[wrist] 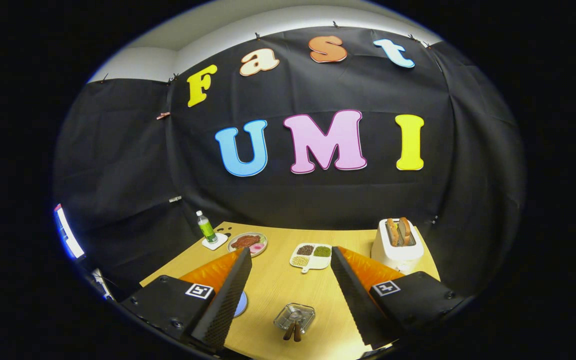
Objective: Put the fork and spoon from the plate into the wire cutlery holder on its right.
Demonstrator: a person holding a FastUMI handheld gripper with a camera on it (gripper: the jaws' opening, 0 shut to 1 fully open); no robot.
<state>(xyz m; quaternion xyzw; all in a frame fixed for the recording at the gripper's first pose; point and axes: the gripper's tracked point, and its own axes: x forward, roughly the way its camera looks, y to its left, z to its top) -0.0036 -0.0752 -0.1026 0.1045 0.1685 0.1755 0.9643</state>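
Note:
My gripper (290, 252) is open and held high above the wooden table (273, 285), with its two black fingers (228, 295) spread wide and nothing between them. Below, between the fingers, stands the wire cutlery holder (294, 318). Two brown-handled utensils (292, 331) stand inside it, and I cannot tell fork from spoon. To the holder's left, a sliver of the blue plate (241, 304) peeks out from behind the left finger, which hides the rest of it.
Beyond the fingers stand a green bottle (206, 228) on a white coaster, a plate of food (248, 243), a white divided dish of beans (311, 256) and a white toaster (397, 244) holding bread. A lit screen (68, 234) stands off the table's left.

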